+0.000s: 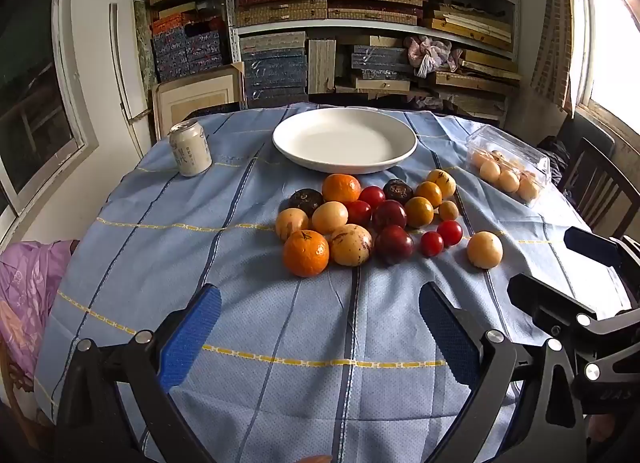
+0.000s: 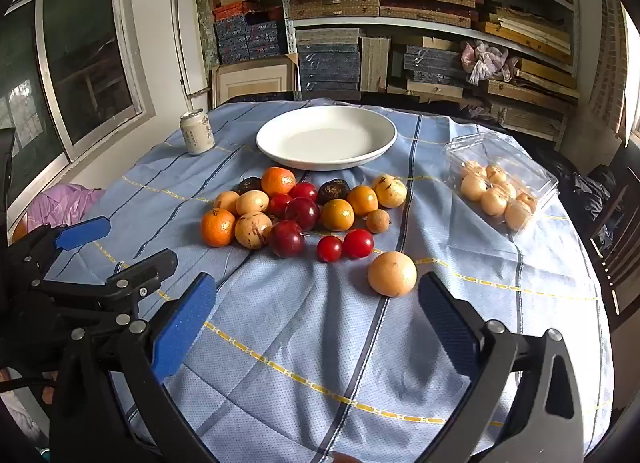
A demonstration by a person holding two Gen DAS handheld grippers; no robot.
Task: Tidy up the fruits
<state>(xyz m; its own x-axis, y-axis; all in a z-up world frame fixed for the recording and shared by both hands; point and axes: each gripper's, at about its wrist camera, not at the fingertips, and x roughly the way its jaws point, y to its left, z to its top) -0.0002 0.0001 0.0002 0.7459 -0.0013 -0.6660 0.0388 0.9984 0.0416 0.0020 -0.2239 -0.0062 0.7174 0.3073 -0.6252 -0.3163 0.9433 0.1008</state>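
A pile of fruit lies on the blue checked tablecloth: oranges point(image 1: 306, 253) point(image 2: 217, 227), pale yellow fruits point(image 1: 351, 245), dark red plums point(image 1: 394, 243) point(image 2: 287, 238), small red tomatoes point(image 1: 431, 243) point(image 2: 329, 248) and dark wrinkled fruits point(image 1: 306, 201). One pale round fruit point(image 1: 485, 249) point(image 2: 392, 273) lies apart, nearest the right gripper. An empty white plate point(image 1: 400, 131) point(image 2: 380, 127) stands behind the pile. My left gripper point(image 1: 320, 333) is open and empty, short of the pile. My right gripper point(image 2: 318, 329) is open and empty, just short of the lone pale fruit.
A drink can point(image 1: 190, 148) point(image 2: 197, 132) stands at the back left. A clear plastic box of pale fruits point(image 1: 508, 167) point(image 2: 500, 187) lies at the right. Shelves of boxes point(image 2: 400, 23) stand behind the table; a dark chair point(image 1: 600, 183) is at the right edge.
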